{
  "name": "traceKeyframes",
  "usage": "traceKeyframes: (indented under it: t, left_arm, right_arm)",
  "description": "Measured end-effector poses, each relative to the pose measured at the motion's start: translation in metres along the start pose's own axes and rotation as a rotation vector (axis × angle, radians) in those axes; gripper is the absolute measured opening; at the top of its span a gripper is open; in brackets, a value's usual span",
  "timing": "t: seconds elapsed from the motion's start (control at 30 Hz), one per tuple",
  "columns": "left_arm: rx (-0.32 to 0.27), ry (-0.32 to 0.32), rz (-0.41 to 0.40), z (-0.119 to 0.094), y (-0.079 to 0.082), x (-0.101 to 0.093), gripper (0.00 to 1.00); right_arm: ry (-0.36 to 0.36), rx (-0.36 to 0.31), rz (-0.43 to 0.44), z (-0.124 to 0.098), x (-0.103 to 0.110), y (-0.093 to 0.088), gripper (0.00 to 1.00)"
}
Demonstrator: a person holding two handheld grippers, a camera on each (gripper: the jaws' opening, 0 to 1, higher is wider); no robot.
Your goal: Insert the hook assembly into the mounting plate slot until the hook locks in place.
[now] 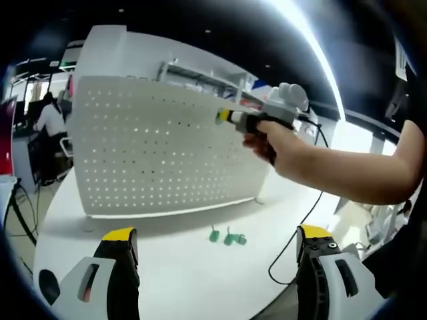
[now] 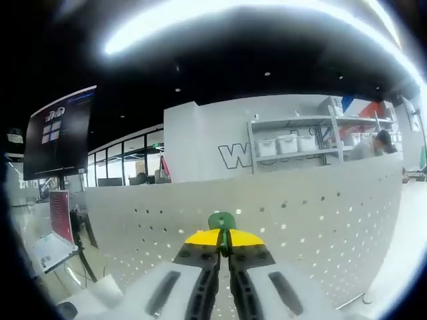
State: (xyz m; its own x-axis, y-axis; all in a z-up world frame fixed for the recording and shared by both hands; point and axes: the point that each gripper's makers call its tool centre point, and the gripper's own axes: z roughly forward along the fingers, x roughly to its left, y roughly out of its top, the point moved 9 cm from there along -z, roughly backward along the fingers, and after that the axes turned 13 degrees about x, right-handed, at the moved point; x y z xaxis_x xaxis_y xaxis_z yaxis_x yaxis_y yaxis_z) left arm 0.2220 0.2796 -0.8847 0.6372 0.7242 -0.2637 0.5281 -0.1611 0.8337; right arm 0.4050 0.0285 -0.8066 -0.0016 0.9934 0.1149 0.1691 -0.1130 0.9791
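A white perforated mounting plate (image 1: 160,153) stands upright on the white table (image 1: 180,280). Three small green hooks (image 1: 228,237) lie on the table just in front of it. My left gripper (image 1: 217,233) is open, its yellow-tipped jaws wide apart and low over the table, short of the hooks. A person's hand holds my right gripper (image 1: 230,117) up near the plate's upper right part. In the right gripper view, the right gripper (image 2: 223,239) is shut on a green hook (image 2: 221,220), close to the plate (image 2: 320,220). I cannot tell whether the hook touches the plate.
A black cable (image 1: 293,240) trails across the table at the right toward its edge. A person (image 1: 50,120) sits at a desk behind the plate's left end. Shelves with white bins (image 2: 287,143) and a dark screen (image 2: 60,133) stand beyond the plate.
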Motion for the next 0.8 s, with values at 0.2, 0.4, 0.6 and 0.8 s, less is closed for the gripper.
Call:
traceKeyframes:
  t: [0.2,0.4,0.6,0.8]
  left_arm:
    - [0.007,0.013,-0.001,-0.001,-0.001,0.004,1.00]
    - [0.012,0.024,-0.004,-0.001,-0.001,0.008,0.99]
    - [0.010,0.025,-0.010,0.000,-0.001,0.009,0.98]
    - [0.011,0.036,-0.020,-0.003,-0.003,0.011,0.97]
  right_arm:
    - [-0.026,-0.014,0.017,0.009,-0.007,0.008,0.01]
    - [-0.037,-0.010,0.028,0.012,-0.010,0.008,0.01]
    - [-0.035,0.004,0.032,0.016,-0.008,0.000,0.01]
    - [-0.041,-0.009,0.040,0.015,-0.005,-0.002,0.01]
